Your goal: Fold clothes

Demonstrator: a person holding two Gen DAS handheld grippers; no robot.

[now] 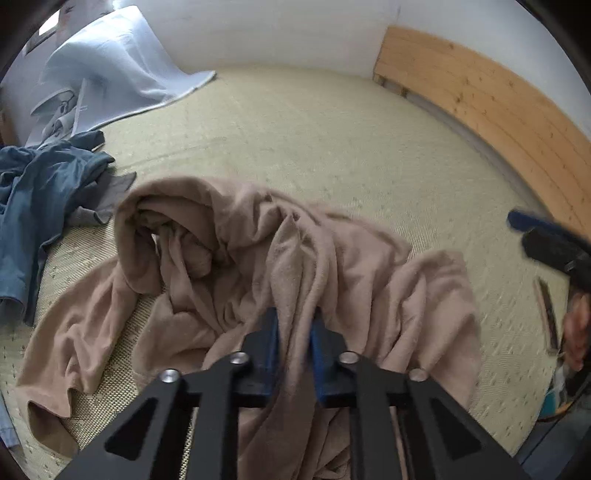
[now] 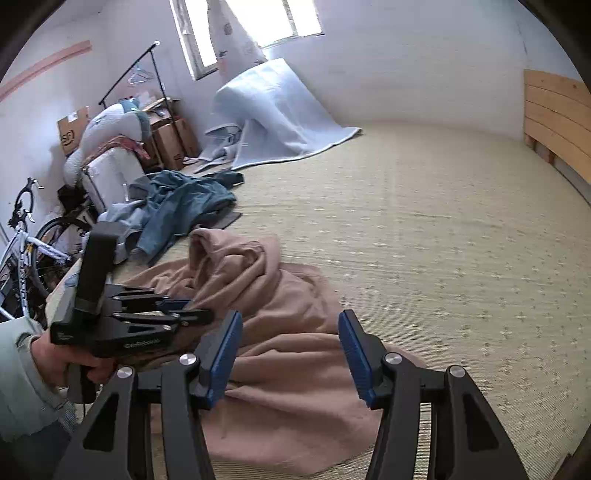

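A lived-in bedroom at home: a wide bed covered by a woven pale-green straw mat (image 2: 424, 229) ends at a pine plank headboard (image 2: 557, 122). Left of the bed stand brown cardboard boxes (image 2: 173, 142), a black clothes rail with hangers (image 2: 147, 66) and a white bicycle (image 2: 26, 240). Behind them, a bright curtained window (image 2: 258, 22).

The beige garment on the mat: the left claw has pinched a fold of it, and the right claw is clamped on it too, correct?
Not quite. The left claw has indeed pinched a fold of the beige garment, but the right claw is not clamped on it: the right wrist view shows its jaws standing apart above the cloth, gripping nothing.
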